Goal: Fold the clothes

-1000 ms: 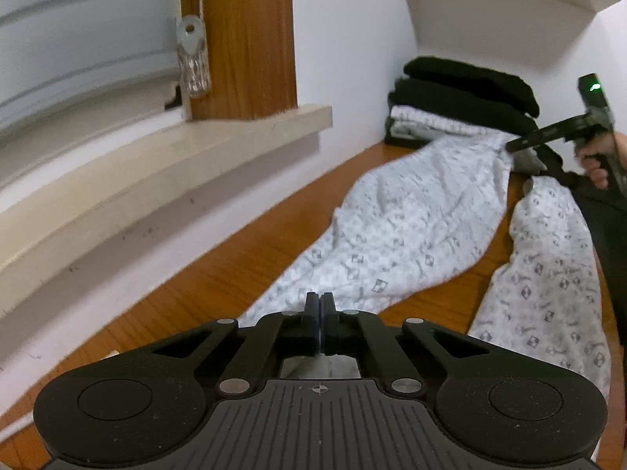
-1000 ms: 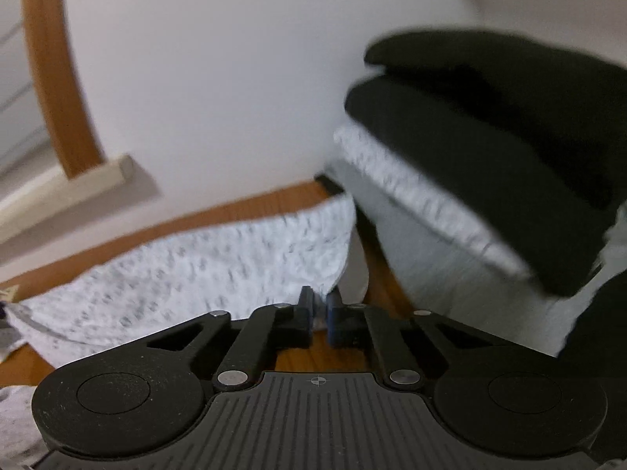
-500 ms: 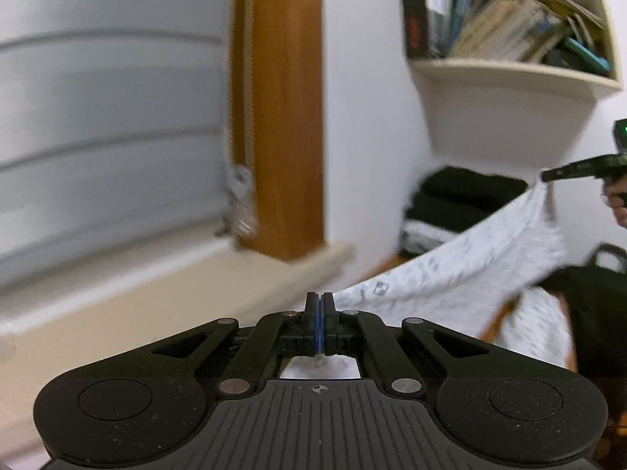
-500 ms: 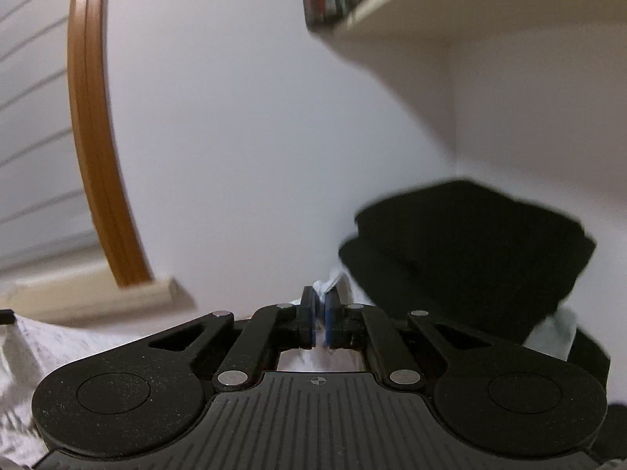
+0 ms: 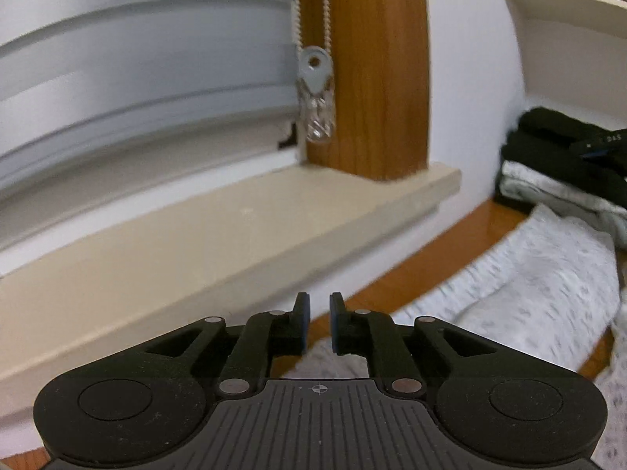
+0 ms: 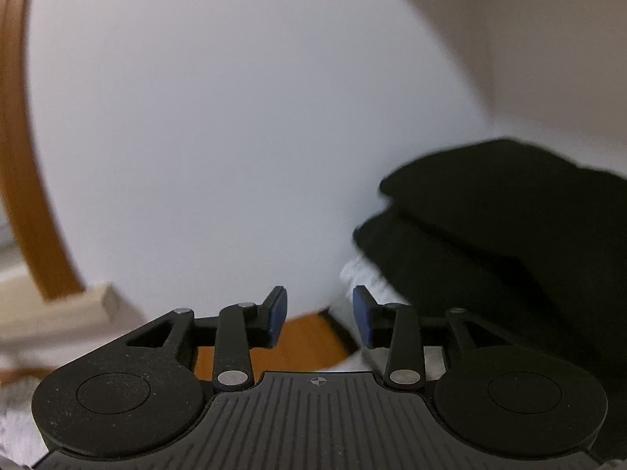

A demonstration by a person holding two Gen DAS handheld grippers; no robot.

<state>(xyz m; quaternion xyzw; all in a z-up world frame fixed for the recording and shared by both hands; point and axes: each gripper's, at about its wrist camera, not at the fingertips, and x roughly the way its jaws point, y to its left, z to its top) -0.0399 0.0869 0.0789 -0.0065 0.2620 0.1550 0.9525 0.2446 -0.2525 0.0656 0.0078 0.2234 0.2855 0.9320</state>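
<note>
Fingers of both grippers parted, nothing between the pads; patterned garment released on the wooden tabletop.

Left gripper (image 5: 318, 321): narrow gap, jaws just opened, bare wood and a strip of cloth below it. Right gripper (image 6: 319, 319): wider gap, jaws just opened, open wood beneath. White patterned garment (image 5: 521, 293): lies loosely doubled on the tabletop (image 5: 392, 286), to the right of the left gripper, its far edge close to the stack. Folded stack (image 5: 564, 168): black pieces over pale ones, against the far wall. Window sill (image 5: 219, 243): overhangs the tabletop's left edge. Wooden window frame (image 5: 368, 70) and blind cord weight (image 5: 317, 109): upright above the sill. White wall (image 6: 235, 117): bounds the far side.
</note>
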